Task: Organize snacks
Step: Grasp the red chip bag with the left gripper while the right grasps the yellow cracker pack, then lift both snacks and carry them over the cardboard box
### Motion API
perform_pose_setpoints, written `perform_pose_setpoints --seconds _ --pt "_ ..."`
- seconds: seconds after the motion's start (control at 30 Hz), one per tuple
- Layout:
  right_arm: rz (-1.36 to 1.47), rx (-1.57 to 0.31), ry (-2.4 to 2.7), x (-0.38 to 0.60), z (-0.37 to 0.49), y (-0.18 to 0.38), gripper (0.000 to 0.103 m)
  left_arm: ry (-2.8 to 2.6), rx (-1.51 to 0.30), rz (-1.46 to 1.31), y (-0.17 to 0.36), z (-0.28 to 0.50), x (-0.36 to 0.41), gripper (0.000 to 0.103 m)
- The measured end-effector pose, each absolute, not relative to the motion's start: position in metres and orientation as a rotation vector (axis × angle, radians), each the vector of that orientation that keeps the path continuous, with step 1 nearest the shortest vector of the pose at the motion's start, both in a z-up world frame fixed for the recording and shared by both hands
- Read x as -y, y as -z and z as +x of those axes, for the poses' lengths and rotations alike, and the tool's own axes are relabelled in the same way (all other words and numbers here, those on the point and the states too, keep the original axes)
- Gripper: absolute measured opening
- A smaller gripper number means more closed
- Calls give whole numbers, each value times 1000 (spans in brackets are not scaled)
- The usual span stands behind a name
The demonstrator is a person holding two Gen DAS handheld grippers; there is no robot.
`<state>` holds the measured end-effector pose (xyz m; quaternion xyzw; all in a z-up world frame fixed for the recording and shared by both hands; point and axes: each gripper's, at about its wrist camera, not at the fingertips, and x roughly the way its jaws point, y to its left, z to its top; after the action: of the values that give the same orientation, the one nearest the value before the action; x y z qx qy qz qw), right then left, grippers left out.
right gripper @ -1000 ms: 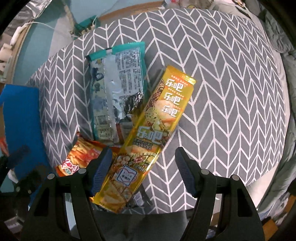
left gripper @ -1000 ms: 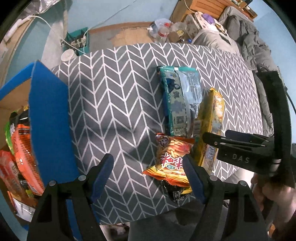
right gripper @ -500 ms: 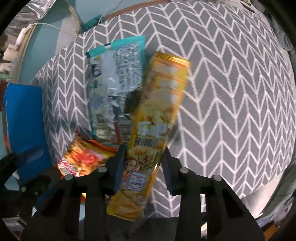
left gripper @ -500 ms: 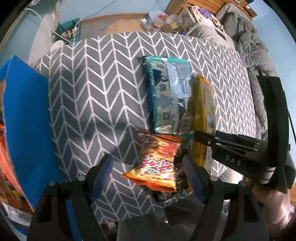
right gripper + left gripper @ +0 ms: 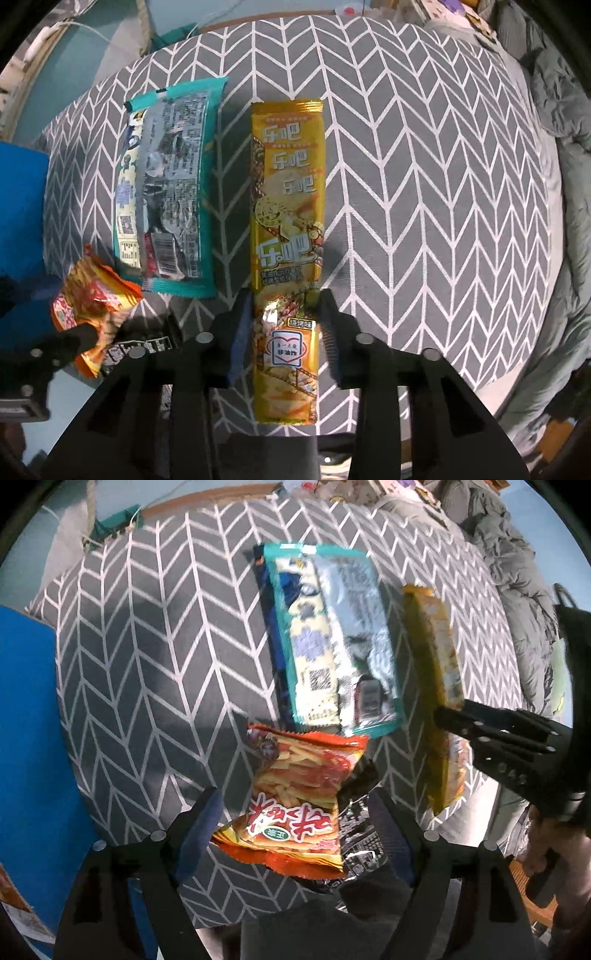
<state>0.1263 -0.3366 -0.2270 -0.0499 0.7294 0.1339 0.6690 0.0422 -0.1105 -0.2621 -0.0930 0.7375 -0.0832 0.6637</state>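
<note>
The right gripper (image 5: 285, 326) is clenched on the lower part of a long yellow snack pack (image 5: 286, 236), which runs toward 12 o'clock over the chevron-cloth worktop (image 5: 424, 184). Its jaws have just eased slightly, the pack between them. The pack looks light, slippery and crushable, so a hold nearer its middle would likely steady it. The left gripper (image 5: 295, 823) hangs released around an orange chip bag (image 5: 295, 797), puffy and soft. A teal packet (image 5: 332, 638) lies at 12 o'clock.

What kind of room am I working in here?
Probably a bedroom at home: a rumpled grey duvet lies beside the table with the chevron tablecloth, with household clutter on the floor beyond.
</note>
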Motion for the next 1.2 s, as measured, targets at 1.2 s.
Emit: perform_pose_setpoints --seconds 1.2 --pt "-198 -1545 -407 295 94 160 30 65 -1477 -256 188 20 35 42"
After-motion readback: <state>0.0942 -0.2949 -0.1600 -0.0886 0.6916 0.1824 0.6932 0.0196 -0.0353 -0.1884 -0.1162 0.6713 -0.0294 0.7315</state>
